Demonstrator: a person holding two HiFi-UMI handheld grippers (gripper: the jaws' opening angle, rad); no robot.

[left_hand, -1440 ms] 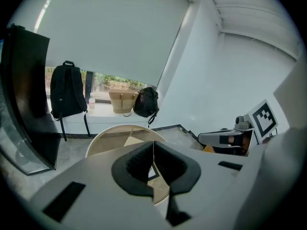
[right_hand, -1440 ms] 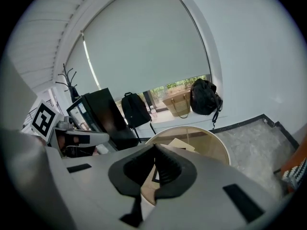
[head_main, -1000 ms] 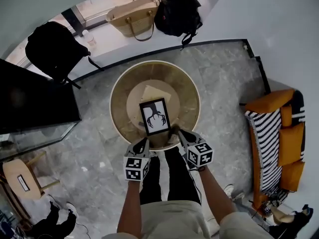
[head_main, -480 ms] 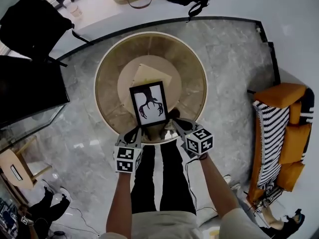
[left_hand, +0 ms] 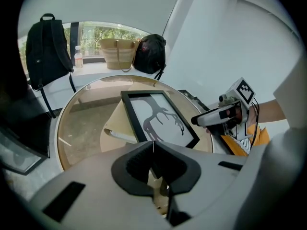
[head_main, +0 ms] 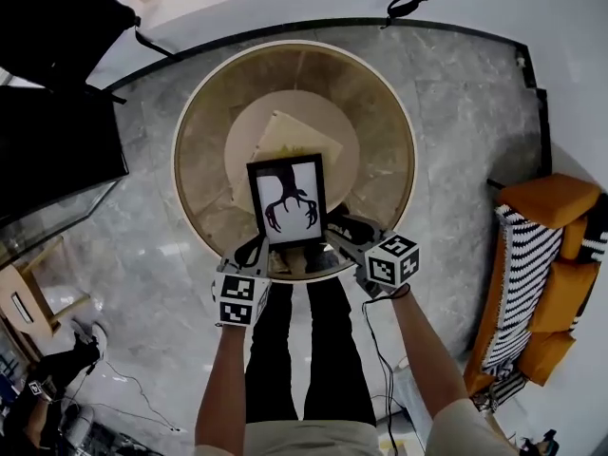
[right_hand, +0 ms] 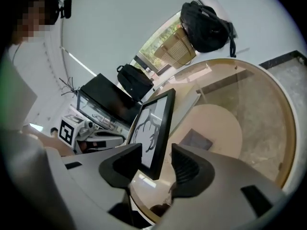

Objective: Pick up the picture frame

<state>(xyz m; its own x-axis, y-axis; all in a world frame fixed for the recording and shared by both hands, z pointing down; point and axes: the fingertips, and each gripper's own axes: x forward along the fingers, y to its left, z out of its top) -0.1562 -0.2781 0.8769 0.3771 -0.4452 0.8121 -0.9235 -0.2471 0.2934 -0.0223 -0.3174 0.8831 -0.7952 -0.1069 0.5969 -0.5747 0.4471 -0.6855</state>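
Black-rimmed rectangular picture frame (head_main: 288, 200) stands portrait, long axis up the picture, print facing the camera. Left gripper (head_main: 256, 248) pinches its lower corner, the contact hidden. The right gripper (head_main: 334, 226) has just been opening its jaws, which straddle the frame's edge loosely.

Picture frame (head_main: 287, 200): matt black moulding, white paper print under a smooth face. Bench (head_main: 380, 126): glossy glass top with a pale matt rim, on a polished grey stone floor (head_main: 456, 112). Left tongs (left_hand: 153, 163) and right tongs (right_hand: 156, 161): matt grey plastic, black ribbed pads (right_hand: 184, 166)
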